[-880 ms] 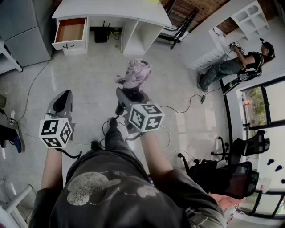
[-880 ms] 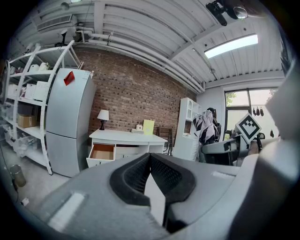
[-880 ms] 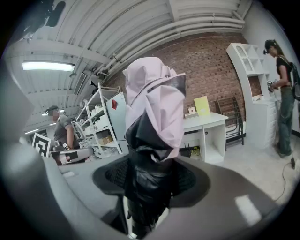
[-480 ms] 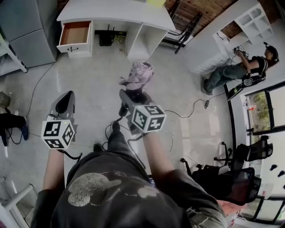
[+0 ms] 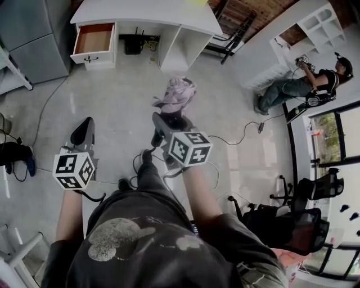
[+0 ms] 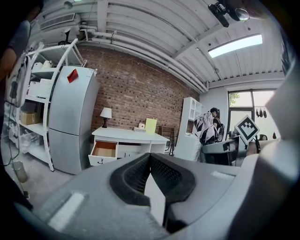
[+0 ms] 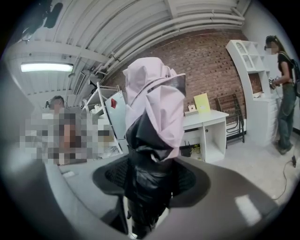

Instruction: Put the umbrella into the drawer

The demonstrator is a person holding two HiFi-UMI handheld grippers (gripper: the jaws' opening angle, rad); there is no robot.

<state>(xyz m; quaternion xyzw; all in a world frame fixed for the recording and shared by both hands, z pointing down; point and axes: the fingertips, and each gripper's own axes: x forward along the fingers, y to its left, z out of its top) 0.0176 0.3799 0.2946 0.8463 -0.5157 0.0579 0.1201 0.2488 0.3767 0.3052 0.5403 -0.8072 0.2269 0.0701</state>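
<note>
My right gripper (image 5: 167, 120) is shut on a folded umbrella (image 5: 176, 94), pink fabric above a black wrapped body, held up in front of me. In the right gripper view the umbrella (image 7: 154, 108) stands upright between the pads (image 7: 185, 180) of that gripper (image 7: 150, 185) and hides the middle of the scene. My left gripper (image 5: 84, 131) hangs to the left, shut with nothing in it; its tips (image 6: 150, 155) touch. The open drawer (image 5: 93, 38) with a brown inside sits at the left of the white desk (image 5: 146, 11), across the floor from me. It also shows as the drawer (image 6: 105, 149) ahead.
A grey fridge (image 5: 28, 34) stands left of the desk. Cables (image 5: 236, 135) trail over the floor at the right. A person (image 5: 304, 79) works at a white shelf unit far right. Black office chairs (image 5: 292, 225) stand at the lower right.
Both grippers keep their pose and the umbrella stays gripped. The head view has only swayed a little relative to the desk.
</note>
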